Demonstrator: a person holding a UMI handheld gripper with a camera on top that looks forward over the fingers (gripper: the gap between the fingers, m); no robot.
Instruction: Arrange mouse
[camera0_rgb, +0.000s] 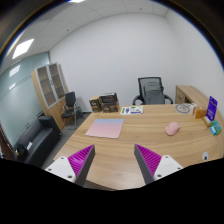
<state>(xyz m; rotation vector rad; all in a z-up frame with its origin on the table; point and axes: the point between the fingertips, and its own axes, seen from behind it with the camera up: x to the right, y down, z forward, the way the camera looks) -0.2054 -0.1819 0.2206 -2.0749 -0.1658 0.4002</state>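
A pink mouse (172, 128) lies on the wooden table (130, 140), far ahead of my fingers and to the right. A pink mouse mat (105, 128) lies flat on the table ahead of my fingers, left of the mouse and apart from it. My gripper (113, 158) is held above the near part of the table. Its fingers are wide open with nothing between them; the purple pads (80, 157) show on both sides.
A black office chair (152, 91) stands behind the table. Small items, a teal object (214, 127) and a purple box (211, 106), sit at the table's right end. A wooden cabinet (50, 88) and a black sofa (38, 135) are at the left.
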